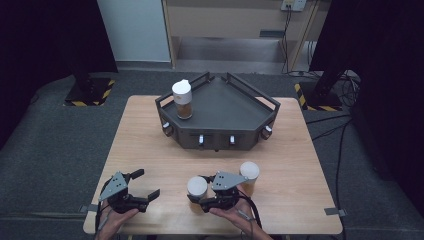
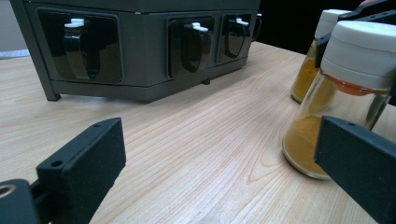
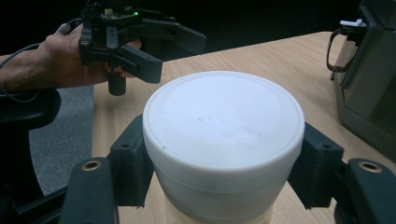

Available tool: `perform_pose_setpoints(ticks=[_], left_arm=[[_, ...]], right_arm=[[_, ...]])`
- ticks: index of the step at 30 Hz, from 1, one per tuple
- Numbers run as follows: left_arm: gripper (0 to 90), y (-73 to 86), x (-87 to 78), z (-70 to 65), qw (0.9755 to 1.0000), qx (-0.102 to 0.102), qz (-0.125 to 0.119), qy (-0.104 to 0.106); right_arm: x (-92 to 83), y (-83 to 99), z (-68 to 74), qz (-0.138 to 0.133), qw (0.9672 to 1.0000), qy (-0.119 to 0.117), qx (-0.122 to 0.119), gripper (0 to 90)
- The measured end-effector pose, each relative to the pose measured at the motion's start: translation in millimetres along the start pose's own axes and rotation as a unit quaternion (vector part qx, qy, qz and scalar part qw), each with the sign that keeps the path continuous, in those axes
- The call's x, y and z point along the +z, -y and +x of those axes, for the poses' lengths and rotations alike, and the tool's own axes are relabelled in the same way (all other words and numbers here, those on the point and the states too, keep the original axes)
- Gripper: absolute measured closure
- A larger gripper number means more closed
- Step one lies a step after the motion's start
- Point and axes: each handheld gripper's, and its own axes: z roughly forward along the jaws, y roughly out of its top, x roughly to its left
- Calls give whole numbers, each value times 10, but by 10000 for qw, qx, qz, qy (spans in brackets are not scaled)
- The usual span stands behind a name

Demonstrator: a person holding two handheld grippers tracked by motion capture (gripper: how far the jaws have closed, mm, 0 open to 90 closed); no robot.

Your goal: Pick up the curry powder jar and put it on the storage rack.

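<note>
**A:** Right gripper view first: what do those tongs have?

**B:** The right gripper (image 3: 223, 154) is clamped on the white lid of a spice jar (image 3: 223, 121), one black jaw pressed against each side of the lid. The jar stands upright on the table (image 3: 261, 65).

**A:** And from above?

**B:** In the high view the right gripper (image 1: 200, 194) holds that same jar (image 1: 197, 186) near the table's front edge. A second jar (image 1: 249, 175), also white-lidded, stands just behind the gripper's body on its far right side, apart from the jaws.

**A:** The other tongs?

**B:** The left gripper (image 1: 145, 185) is open, jaws spread wide with nothing between them. It sits well to the left of the held jar, low over the table.

**A:** What does its own camera see?

**B:** Bare wood between its jaws, and off to its right the held jar (image 2: 341, 98) with orange powder inside.

**A:** Farther out?

**B:** Beyond both grippers stands a dark tray rack (image 1: 220, 107) with a third jar (image 1: 182, 99) upright in its left corner.
</note>
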Motion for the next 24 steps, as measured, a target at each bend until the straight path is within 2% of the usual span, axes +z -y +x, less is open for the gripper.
perform_pose_setpoints(ticks=[10,24], left_arm=[[10,0,4,1,10000,-8,5,1],[9,4,-1,4,10000,-19,-10,-1]], right_arm=[[-47,-100,-10,-31,10000,-1,10,333],[-145,-416,-53,2,10000,30,60,333]])
